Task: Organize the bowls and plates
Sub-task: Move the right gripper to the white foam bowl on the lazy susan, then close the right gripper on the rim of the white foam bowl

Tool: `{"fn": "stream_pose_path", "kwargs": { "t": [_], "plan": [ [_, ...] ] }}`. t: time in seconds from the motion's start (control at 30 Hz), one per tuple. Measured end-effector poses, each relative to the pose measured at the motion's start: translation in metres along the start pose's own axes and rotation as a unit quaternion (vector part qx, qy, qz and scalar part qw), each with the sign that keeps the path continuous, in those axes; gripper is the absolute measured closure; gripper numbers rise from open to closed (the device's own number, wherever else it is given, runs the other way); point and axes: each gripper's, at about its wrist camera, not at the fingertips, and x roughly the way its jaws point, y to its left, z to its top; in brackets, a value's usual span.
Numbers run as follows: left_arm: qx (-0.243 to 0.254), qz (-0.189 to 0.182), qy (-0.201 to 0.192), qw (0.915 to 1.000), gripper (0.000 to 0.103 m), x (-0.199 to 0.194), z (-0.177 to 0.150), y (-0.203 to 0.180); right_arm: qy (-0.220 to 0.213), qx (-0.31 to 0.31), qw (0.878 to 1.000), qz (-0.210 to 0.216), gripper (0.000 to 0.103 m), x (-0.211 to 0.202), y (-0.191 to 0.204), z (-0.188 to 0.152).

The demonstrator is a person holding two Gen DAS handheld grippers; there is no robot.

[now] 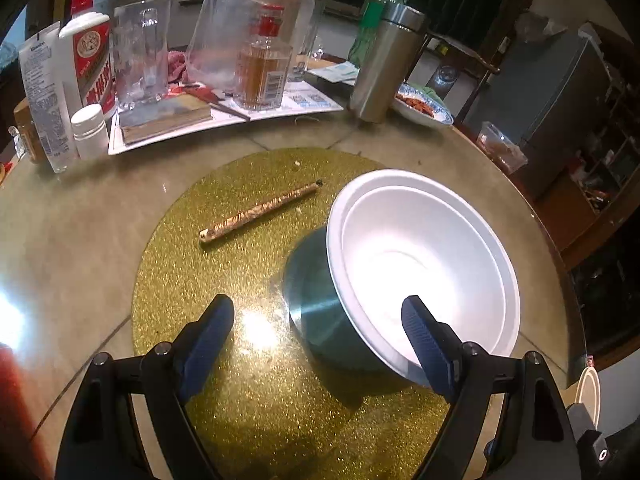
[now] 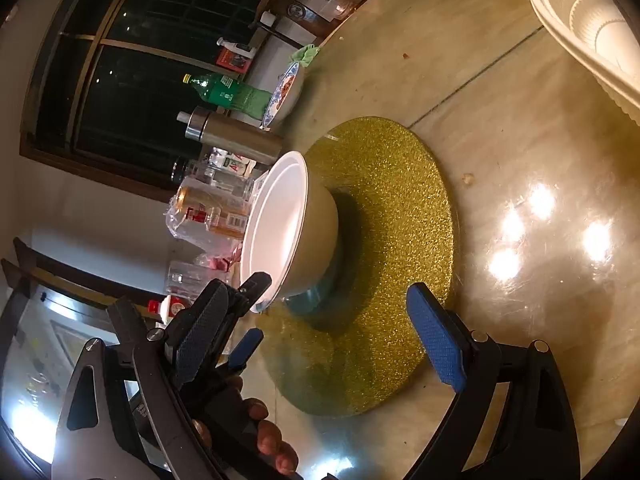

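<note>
Two nested white bowls [image 1: 424, 264] stand on a round gold glitter mat [image 1: 192, 272]; the right wrist view shows them [image 2: 280, 216] from the side. My left gripper [image 1: 318, 330] is open astride the bowls' near rim, one blue finger [image 1: 426, 336] over the inside and the other outside, with no pad pressing. In the right wrist view the left gripper [image 2: 252, 316] reaches the rim, with a hand [image 2: 260, 432] behind it. My right gripper [image 2: 320, 332] is open above the mat [image 2: 392, 240], short of the bowls, and holds nothing.
A gold patterned stick [image 1: 260, 210] lies on the mat. Behind stand bottles, a steel flask [image 1: 384, 64], a glass jug [image 1: 140, 52], a tray with a book [image 1: 168, 118] and a blue-patterned dish of food [image 1: 424, 106]. White plates [image 2: 588, 28] are stacked aside. The table edge curves at right.
</note>
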Motion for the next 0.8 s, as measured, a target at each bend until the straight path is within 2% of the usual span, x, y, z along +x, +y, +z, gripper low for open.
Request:
{"fn": "stream_pose_path", "kwargs": {
  "t": [0.27,0.33,0.47,0.63,0.8],
  "plan": [
    [-0.008,-0.015,-0.027,0.9995,0.019,-0.003,0.006,0.006,-0.026,-0.024,0.999,-0.034,0.011,-0.006,0.002,0.001],
    [-0.008,-0.018,-0.027,0.9994,0.024,-0.003,0.008,0.007,-0.022,-0.015,0.999,-0.031,0.011,-0.007,0.004,0.004],
    [-0.01,-0.029,-0.028,0.9991,0.024,-0.004,0.011,0.009,-0.022,-0.026,0.999,-0.042,0.011,-0.005,0.02,0.013],
    [-0.01,-0.038,-0.029,0.9988,0.025,-0.003,0.015,0.01,0.003,-0.04,0.998,-0.053,0.011,0.021,0.047,0.038],
    [0.0,-0.034,-0.026,0.9991,0.039,0.003,0.016,0.01,0.018,-0.052,0.995,-0.08,0.012,0.048,0.057,0.046]
  ]
}}
